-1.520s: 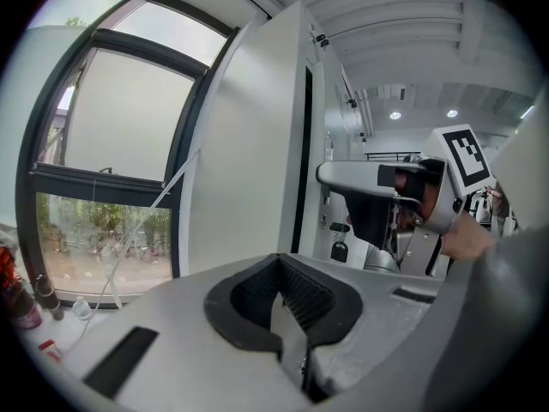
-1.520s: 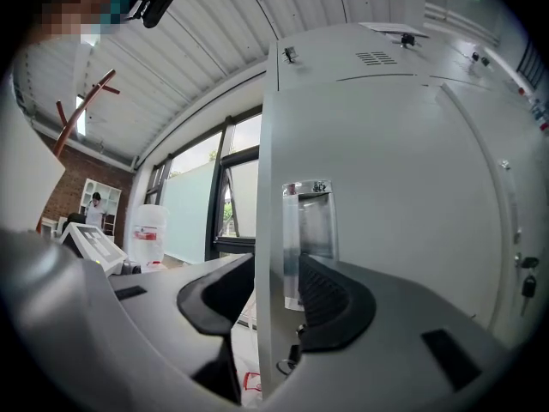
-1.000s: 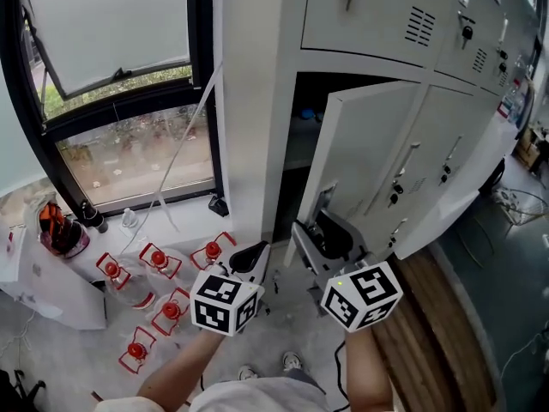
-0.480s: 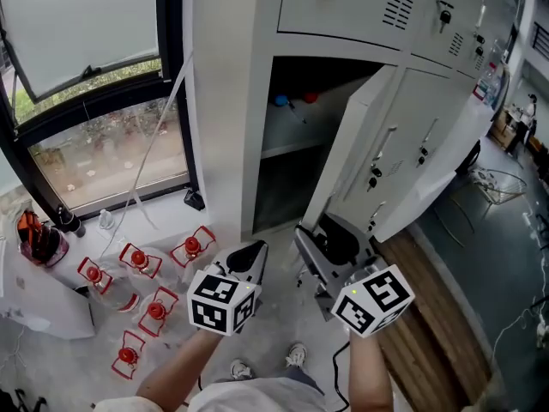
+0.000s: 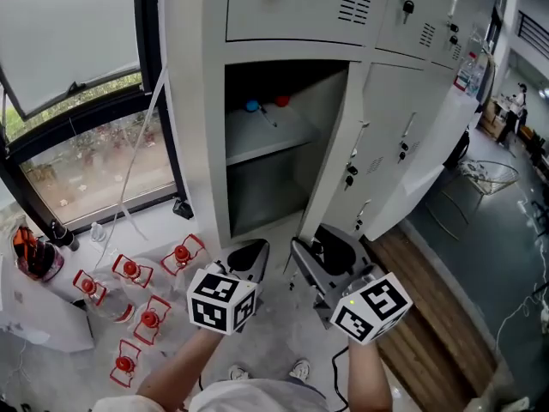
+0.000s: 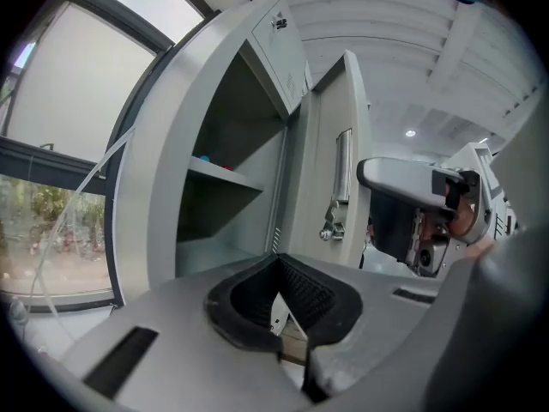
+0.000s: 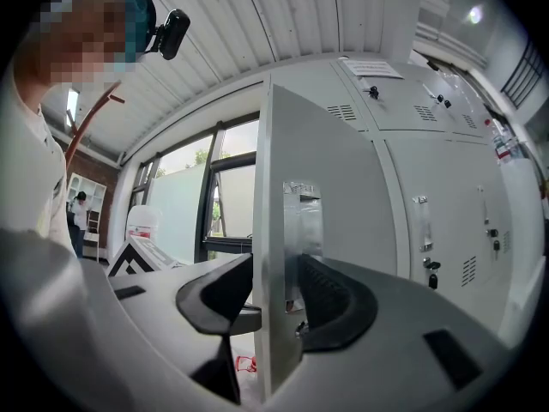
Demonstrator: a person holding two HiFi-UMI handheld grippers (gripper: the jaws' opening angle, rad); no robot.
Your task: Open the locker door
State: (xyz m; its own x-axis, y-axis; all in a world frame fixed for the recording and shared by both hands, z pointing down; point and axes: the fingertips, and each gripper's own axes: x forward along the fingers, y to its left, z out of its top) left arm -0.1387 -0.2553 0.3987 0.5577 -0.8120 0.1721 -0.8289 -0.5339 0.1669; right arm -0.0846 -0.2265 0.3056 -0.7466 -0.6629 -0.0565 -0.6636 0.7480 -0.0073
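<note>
Now the right gripper [image 7: 274, 273] clamps the locker door [image 7: 319, 187] by its edge, door standing wide; left gripper [image 6: 279, 264] idles, jaws together. Next, probably: let go.

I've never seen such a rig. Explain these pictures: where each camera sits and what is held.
A person holds a clamp tool in each hand. The head view looks down from the person's head; the other two views ride on the tools themselves. The right hand-held gripper is clamped on the edge of the pale grey metal locker door, which stands open. The left hand-held gripper is shut on nothing. Clear bottles with red caps stand on the pale concrete floor.
</note>
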